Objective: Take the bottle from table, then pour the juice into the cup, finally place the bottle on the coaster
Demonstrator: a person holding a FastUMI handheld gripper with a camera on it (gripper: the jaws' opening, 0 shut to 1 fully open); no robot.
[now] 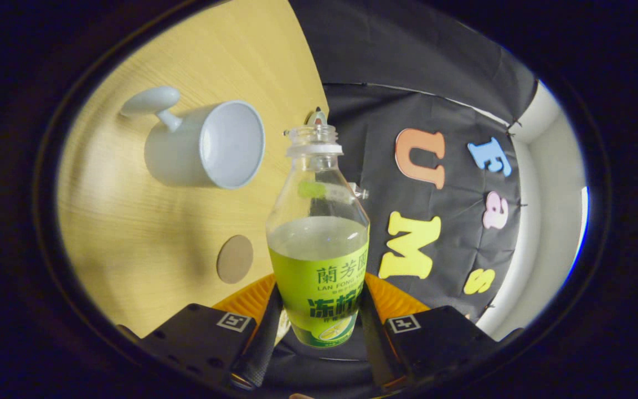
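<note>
The gripper (319, 327) clamps both fingers on the uncapped bottle (319, 238) at lower centre, its green label reading "LAN FONG", with the white cup (208, 145) at upper left and the round coaster (235, 259) on the table (130, 244).

A light wooden table (130, 221) meets the booth's black cloth wall (407, 83).

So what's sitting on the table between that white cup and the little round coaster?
Nothing: in the gripper view, bare table runs from cup to coaster. The tool grips the bottle beside them.
</note>
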